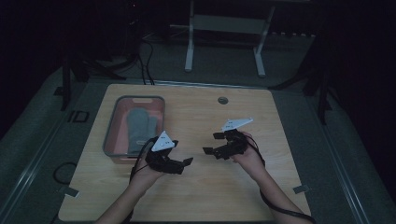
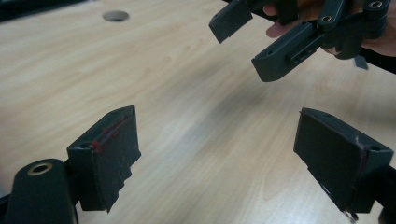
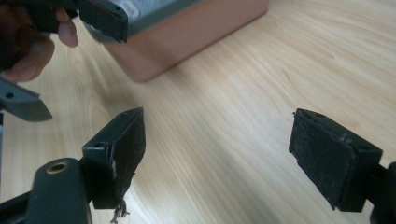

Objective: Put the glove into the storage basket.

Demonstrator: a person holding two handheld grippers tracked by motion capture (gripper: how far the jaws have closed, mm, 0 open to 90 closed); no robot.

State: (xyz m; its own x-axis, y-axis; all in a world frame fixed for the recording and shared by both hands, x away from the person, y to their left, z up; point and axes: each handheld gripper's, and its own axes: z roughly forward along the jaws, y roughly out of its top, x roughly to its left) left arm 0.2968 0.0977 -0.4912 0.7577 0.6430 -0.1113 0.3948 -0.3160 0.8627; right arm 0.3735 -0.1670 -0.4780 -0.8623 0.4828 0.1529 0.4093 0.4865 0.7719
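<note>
Here, both grippers are held low over the bare middle of the wooden table (image 1: 196,196), the left gripper (image 1: 183,164) and the right gripper (image 1: 211,143) turned toward each other, each with its jaws spread wide and nothing between them. The grey oven mitt (image 1: 138,129) is laid flat inside the pink bin (image 1: 112,122) near the table's left edge, just beside the left gripper. Judged from this, the empty jaws are kept open in readiness for that mitt.
</note>
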